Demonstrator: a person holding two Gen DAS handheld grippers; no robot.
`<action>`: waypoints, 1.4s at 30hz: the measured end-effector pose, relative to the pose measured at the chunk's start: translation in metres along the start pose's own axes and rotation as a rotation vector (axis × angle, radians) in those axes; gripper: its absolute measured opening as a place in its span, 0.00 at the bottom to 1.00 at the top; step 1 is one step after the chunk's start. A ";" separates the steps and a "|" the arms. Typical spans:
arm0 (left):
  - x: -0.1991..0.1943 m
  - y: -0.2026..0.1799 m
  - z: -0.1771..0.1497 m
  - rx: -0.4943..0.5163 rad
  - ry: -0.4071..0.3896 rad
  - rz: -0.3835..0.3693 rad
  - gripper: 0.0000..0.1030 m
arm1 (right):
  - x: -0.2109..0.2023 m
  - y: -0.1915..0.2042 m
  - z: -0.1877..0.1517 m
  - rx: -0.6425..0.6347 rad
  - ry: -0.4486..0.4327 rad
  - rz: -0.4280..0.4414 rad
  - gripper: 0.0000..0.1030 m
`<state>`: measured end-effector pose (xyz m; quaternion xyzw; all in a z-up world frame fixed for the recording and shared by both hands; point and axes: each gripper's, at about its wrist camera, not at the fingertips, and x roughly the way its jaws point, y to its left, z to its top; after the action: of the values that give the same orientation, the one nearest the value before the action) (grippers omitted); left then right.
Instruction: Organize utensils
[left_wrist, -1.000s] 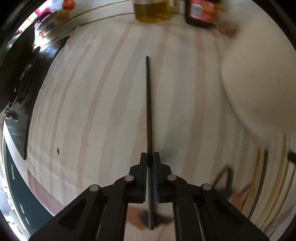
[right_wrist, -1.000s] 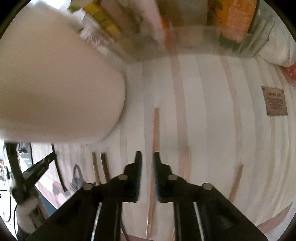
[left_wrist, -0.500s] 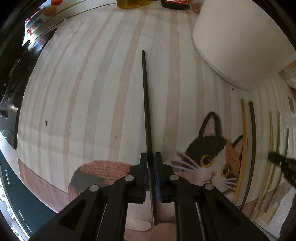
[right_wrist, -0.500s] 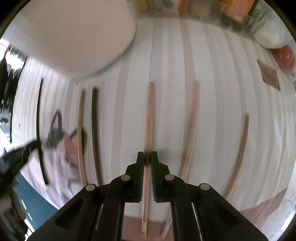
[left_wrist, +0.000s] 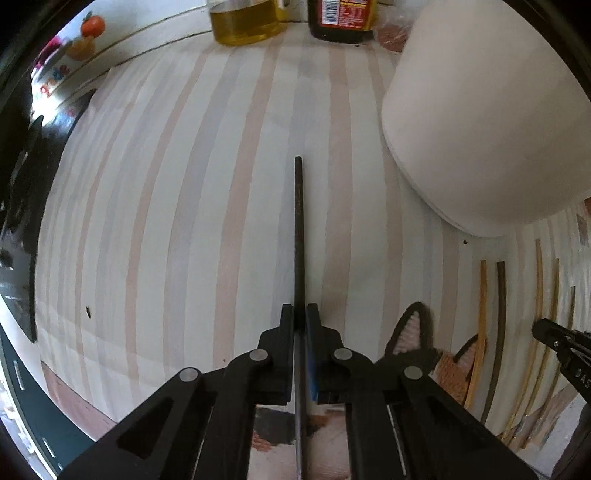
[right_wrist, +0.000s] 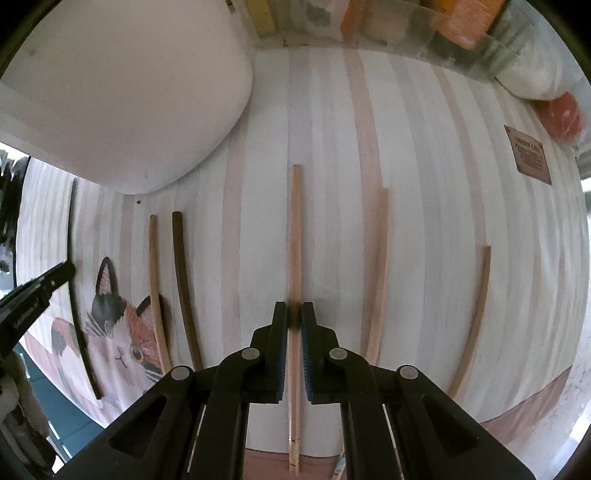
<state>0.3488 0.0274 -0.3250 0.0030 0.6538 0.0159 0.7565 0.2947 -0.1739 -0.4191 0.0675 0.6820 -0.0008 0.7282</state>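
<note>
Since a second ago our right claw (right_wrist: 294, 314) has come down toward the striped mat (right_wrist: 424, 184) and closed on a light wooden chopstick (right_wrist: 294, 236), which now sits pinched between its pads and points straight ahead. Our left claw (left_wrist: 300, 317) has drifted sideways but remains clamped on a dark chopstick (left_wrist: 298, 229), likewise running forward from the pads. Both claws point down at the worktop. To the right claw's left, a pale chopstick (right_wrist: 156, 280) and a dark brown chopstick (right_wrist: 184, 280) lie side by side, their lower ends by the cat picture (right_wrist: 114, 332) on the mat. To its right lie two more light chopsticks (right_wrist: 376, 266), well apart. A large white bowl (left_wrist: 491, 122) stands on the mat between the two claws.
</note>
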 end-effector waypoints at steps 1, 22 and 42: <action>-0.002 -0.002 0.000 0.005 -0.002 -0.005 0.04 | -0.002 -0.002 -0.007 0.005 -0.008 0.023 0.07; -0.194 0.005 -0.025 0.027 -0.372 -0.149 0.03 | -0.201 -0.016 -0.040 0.085 -0.504 0.253 0.07; -0.357 0.009 0.053 0.015 -0.713 -0.222 0.03 | -0.400 0.039 0.053 -0.057 -0.851 0.338 0.06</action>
<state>0.3497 0.0269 0.0364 -0.0571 0.3457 -0.0732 0.9337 0.3231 -0.1770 -0.0144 0.1515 0.3015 0.1091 0.9350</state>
